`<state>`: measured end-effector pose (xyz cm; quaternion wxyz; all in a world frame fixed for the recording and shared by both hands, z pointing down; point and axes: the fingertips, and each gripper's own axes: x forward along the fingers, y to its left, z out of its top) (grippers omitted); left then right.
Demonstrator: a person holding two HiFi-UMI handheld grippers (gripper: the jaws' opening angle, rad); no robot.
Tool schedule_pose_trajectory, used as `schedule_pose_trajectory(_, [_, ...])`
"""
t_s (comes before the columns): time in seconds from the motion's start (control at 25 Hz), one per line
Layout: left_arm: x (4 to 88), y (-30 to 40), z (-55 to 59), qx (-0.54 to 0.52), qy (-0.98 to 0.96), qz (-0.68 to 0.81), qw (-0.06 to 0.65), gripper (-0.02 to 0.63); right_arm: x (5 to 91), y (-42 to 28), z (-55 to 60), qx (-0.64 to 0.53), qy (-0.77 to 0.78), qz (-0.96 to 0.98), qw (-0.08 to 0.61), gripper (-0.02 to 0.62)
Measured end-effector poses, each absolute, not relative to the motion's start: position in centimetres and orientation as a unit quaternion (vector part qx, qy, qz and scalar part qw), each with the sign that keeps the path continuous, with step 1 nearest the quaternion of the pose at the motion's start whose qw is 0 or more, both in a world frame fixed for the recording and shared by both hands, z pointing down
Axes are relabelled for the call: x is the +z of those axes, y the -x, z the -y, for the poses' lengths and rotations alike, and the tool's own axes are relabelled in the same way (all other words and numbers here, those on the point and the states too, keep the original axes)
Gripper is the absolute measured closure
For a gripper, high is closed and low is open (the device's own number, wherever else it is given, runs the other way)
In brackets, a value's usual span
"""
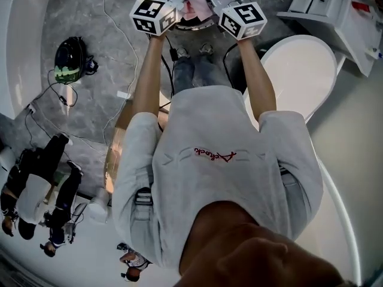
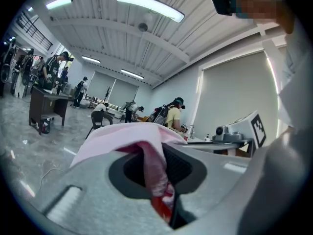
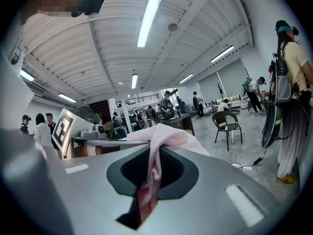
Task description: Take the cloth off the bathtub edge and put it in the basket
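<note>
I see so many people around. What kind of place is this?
Probably a big workshop hall, not a home: long ceiling lights, a work desk and a loose chair.

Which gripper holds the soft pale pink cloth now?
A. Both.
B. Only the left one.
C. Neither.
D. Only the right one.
A: the soft pale pink cloth is pinched between the closed jaws of the left gripper and of the right gripper, each in its own view.

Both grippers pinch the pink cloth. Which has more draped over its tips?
The left gripper: the pink cloth spreads broadly across its tips; on the right gripper it is a narrow fold.
</note>
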<state>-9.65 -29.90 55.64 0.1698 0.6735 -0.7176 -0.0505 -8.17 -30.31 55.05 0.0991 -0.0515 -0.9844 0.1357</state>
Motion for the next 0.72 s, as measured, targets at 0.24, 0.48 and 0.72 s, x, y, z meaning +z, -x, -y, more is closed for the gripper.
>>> schedule_pose_trajectory(0.24, [62.0, 9.3, 29.4, -0.051, -0.658, 0.717, 0.223, 0.552, 61.4, 7.9, 29.8, 0.169, 0.056, 0.973, 0.145, 0.572])
schedule_pose_trajectory(0.48, [67.0, 9.4, 29.0, -0.058, -0.642, 0.719, 0.261, 0.551, 66.4, 8.0, 29.4, 0.188, 0.064, 0.964, 0.178, 0.572])
schedule_pose_trajectory(0.72, [71.2, 8.7, 29.2, -0.058, -0.632, 0.715, 0.294, 0.551, 70.7, 7.4, 29.6, 0.203, 0.063, 0.955, 0.209, 0.572])
